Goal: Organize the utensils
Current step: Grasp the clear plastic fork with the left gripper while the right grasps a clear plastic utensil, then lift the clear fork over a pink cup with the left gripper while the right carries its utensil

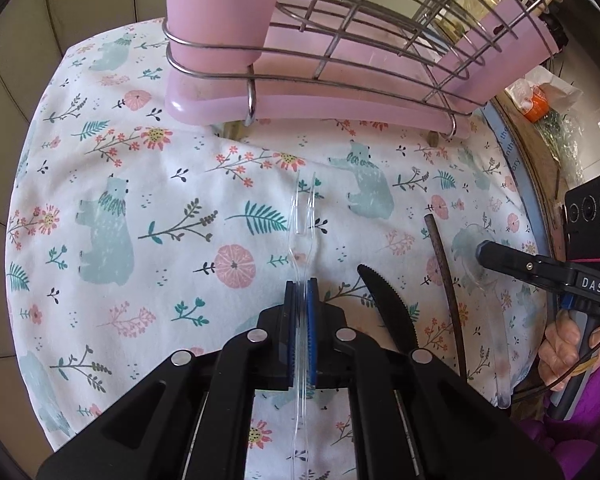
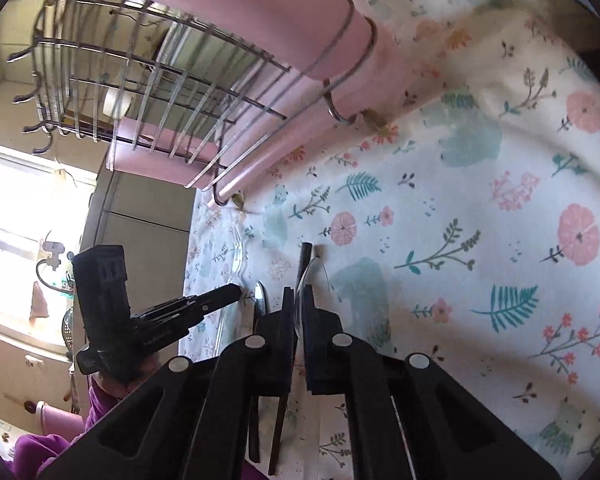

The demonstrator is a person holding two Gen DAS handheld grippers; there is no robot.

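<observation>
My left gripper (image 1: 301, 284) is shut on a clear plastic fork (image 1: 303, 210), tines pointing away, just above the floral cloth. A black serrated plastic knife (image 1: 388, 306) and a dark chopstick (image 1: 446, 276) lie on the cloth to its right. My right gripper (image 2: 298, 294) is shut on the bowl of a clear plastic spoon (image 2: 312, 276); the spoon also shows in the left wrist view (image 1: 494, 344), with the right gripper (image 1: 485, 254) on its bowl. The left gripper (image 2: 236, 292) shows in the right wrist view. The wire utensil rack (image 1: 380, 40) with a pink cup (image 1: 220, 12) stands at the back.
The rack sits on a pink drip tray (image 1: 320, 106). The floral cloth (image 1: 140, 200) covers the round table; its edge (image 1: 516, 168) curves along the right. Bags and clutter (image 1: 540, 100) lie beyond that edge. A hand in a purple sleeve (image 1: 560, 344) holds the right gripper.
</observation>
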